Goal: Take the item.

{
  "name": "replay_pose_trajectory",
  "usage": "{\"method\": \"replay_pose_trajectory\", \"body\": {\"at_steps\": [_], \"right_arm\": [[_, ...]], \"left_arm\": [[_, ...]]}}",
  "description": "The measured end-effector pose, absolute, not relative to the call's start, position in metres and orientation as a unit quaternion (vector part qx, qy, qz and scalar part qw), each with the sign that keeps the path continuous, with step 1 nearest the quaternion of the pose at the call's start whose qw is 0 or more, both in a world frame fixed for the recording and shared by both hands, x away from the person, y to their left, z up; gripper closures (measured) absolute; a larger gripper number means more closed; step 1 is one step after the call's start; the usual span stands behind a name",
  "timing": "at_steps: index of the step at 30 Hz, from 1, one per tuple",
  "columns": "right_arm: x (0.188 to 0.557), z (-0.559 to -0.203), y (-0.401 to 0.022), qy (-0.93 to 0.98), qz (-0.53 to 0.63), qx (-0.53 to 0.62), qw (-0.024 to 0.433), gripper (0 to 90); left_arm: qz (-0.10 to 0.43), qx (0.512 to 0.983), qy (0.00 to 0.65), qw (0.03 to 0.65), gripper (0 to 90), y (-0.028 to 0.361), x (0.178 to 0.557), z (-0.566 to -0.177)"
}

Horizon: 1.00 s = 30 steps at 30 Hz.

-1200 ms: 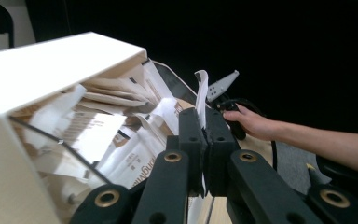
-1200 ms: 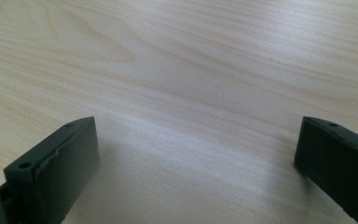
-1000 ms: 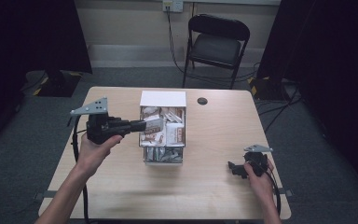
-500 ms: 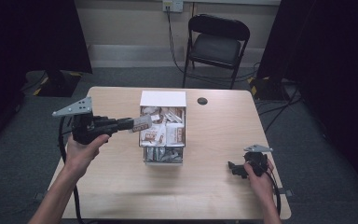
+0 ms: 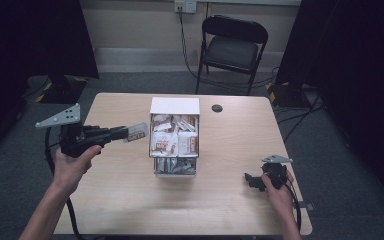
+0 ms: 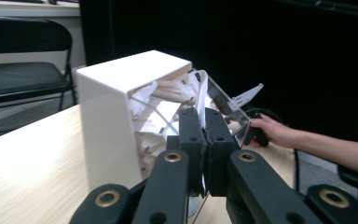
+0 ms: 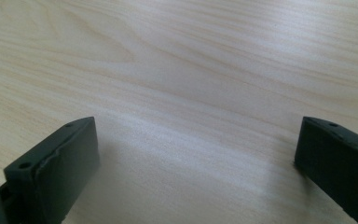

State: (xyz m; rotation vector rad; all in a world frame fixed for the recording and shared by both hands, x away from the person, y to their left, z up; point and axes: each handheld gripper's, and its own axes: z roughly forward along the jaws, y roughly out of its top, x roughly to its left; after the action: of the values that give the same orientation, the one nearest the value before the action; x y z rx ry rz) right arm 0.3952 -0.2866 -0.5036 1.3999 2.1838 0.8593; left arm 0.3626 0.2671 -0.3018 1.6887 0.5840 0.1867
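One packet is pinched flat between the pads of the left tongs, and in the left gripper view the same thin white packet stands up on edge between the two black jaws, which are pressed together on it. The packet is held in the air just beside the left wall of the white box, already outside it. The right tongs rest on the counter well apart from the box, toward the person's right, with the jaws spread wide and nothing between them; under them in the right gripper view is pale wood.

The box stands in the middle of the counter, with a clear front part full of other packets.

The step in hand, I think, is to carry the packet away from the box and put it down. To do it well, the grip should stay firm, because the packet is thin and slippery, and the hand should go low over a free place on the counter before opening.

The packets have brown and white printing, but the writing is too small for reading.
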Motion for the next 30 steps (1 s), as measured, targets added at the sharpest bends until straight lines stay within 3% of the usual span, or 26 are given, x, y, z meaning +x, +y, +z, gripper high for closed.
{"method": "replay_pose_trajectory", "body": {"at_steps": [16, 30], "right_arm": [[0.395, -0.504, -0.287, 0.782, 0.308, 0.502, 0.203, 0.0], [0.395, -0.504, -0.287, 0.782, 0.308, 0.502, 0.203, 0.0]], "left_arm": [[0.097, 0.731, 0.283, 0.613, 88.2, 0.298, 0.350, -0.312], [0.099, 0.739, 0.325, 0.582, 88.2, 0.307, 0.353, -0.344]]}}
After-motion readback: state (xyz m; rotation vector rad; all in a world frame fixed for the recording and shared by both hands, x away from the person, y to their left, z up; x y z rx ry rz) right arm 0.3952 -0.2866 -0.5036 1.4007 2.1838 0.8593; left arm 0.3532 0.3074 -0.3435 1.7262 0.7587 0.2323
